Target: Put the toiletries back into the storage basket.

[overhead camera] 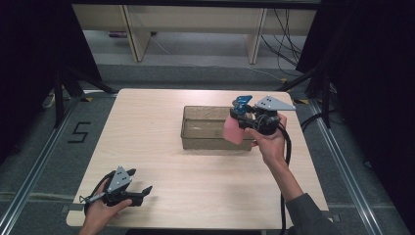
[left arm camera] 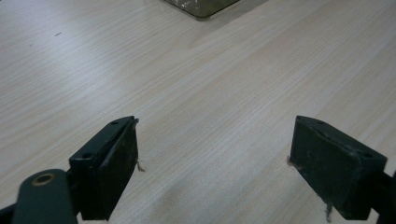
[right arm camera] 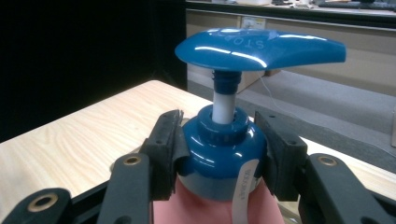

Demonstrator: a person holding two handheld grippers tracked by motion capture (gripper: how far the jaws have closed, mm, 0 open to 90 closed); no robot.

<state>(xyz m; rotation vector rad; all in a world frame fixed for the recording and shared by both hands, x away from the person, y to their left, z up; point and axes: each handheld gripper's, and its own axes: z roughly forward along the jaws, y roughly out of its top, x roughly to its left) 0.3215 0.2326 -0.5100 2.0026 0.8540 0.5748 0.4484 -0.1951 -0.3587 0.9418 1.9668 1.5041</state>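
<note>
Clearly, the pink pump bottle (overhead camera: pixel 233 129) is what we see first: a pink body with a blue collar and a broad blue pump head (right arm camera: pixel 259 48) on a white stem. We see it held off the tabletop (overhead camera: pixel 161 147), at the right end of a clear rectangular bin (overhead camera: pixel 200 128), with its pink body in front of the bin's near right corner in the high view. In the right gripper view the bottle stands upright, and the two black jaws press against the blue collar from either side, so the right gripper (right arm camera: pixel 218 154) is clamped on the bottle just below the pump. A white label strip runs down the bottle's front under the collar. The person's right hand (overhead camera: pixel 269 139) wraps the gripper from below, and its cable hangs down past the forearm toward the table's near edge.

The bin sits right of centre on the light wooden tabletop, its long side across our view; whether anything lies inside we cannot tell.

Well apart from all this, at the near left corner of the tabletop, the left hand (overhead camera: pixel 100 208) holds the left gripper (left arm camera: pixel 214 161) low over the wood. Its jaws stand wide apart with bare tabletop between them, gripping nothing. A corner of the bin shows at the top of the left gripper view.
</note>
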